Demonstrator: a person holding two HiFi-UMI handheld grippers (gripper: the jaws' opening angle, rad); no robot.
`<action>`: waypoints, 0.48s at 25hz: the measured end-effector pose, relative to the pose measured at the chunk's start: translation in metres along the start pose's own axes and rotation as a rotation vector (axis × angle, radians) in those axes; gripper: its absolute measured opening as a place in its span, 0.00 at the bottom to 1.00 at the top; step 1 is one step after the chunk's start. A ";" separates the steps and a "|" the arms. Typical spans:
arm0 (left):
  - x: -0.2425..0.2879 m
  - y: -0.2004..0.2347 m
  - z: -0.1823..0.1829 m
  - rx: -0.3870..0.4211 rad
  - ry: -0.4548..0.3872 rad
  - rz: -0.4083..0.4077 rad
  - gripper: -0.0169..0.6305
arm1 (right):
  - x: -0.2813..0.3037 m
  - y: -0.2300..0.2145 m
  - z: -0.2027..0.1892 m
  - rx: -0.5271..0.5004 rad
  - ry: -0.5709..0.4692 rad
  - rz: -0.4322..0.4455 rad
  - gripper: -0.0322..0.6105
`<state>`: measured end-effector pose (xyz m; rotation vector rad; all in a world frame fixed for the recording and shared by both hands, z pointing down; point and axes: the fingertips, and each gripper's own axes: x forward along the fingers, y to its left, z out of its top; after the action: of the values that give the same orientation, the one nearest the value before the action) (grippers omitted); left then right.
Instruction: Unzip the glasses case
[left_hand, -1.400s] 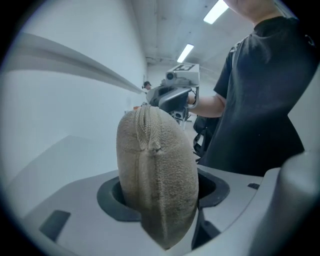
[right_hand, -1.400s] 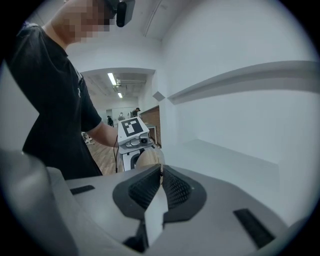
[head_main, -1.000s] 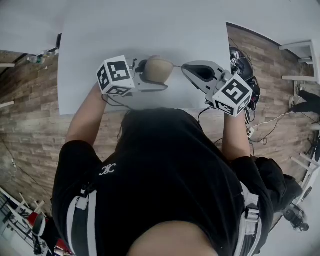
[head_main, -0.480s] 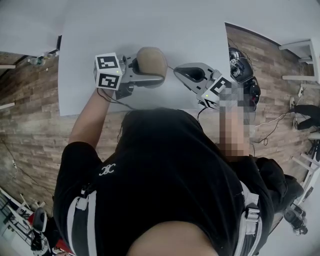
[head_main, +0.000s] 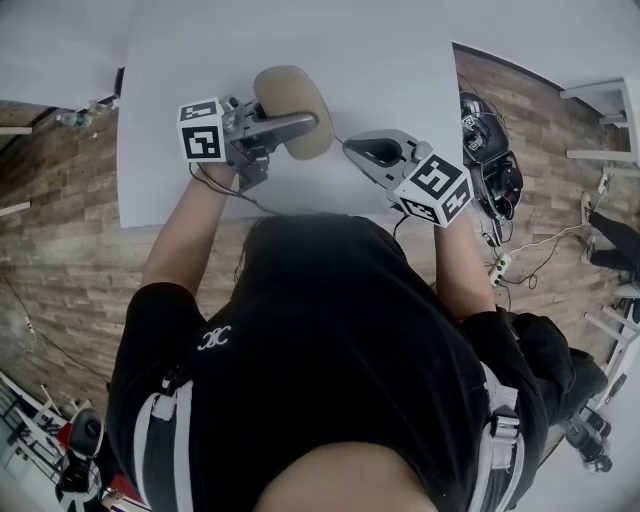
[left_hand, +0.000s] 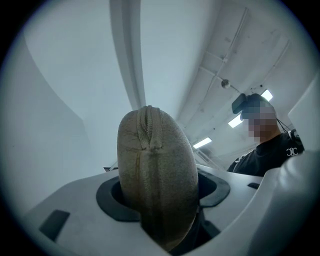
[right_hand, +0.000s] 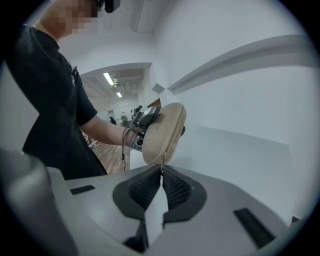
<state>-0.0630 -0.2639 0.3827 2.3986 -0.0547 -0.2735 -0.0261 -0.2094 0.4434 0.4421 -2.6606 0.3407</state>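
Note:
The beige fabric glasses case (head_main: 293, 108) is held up over the white table (head_main: 400, 80), and my left gripper (head_main: 308, 122) is shut on it. In the left gripper view the case (left_hand: 152, 170) stands on end between the jaws, its zip seam facing the camera. My right gripper (head_main: 348, 148) is just right of the case, shut on the thin zipper pull (head_main: 338, 140) that runs from the case's edge. In the right gripper view the pull (right_hand: 162, 164) runs down from the case (right_hand: 164, 131) into the closed right gripper (right_hand: 161, 171).
The table's near edge (head_main: 200, 218) runs just ahead of the person's body. On the wooden floor to the right lie black gear (head_main: 485, 125), cables and a power strip (head_main: 500, 265). White furniture legs (head_main: 600, 95) stand at the far right.
My left gripper has carried the case up and to the left in the picture and rolled it, so its broad side now faces up. The right gripper has shifted left, following it.

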 end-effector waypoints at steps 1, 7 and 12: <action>-0.002 -0.001 0.001 -0.004 -0.014 0.001 0.47 | 0.001 0.003 -0.001 0.002 0.002 0.002 0.09; -0.002 0.000 0.008 -0.020 -0.041 0.013 0.47 | 0.007 0.009 -0.003 0.020 0.009 0.011 0.09; 0.000 -0.001 0.012 -0.020 -0.070 0.016 0.47 | 0.011 0.018 -0.010 0.034 0.020 0.033 0.09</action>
<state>-0.0655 -0.2707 0.3732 2.3676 -0.1026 -0.3490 -0.0383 -0.1923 0.4538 0.4038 -2.6488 0.3993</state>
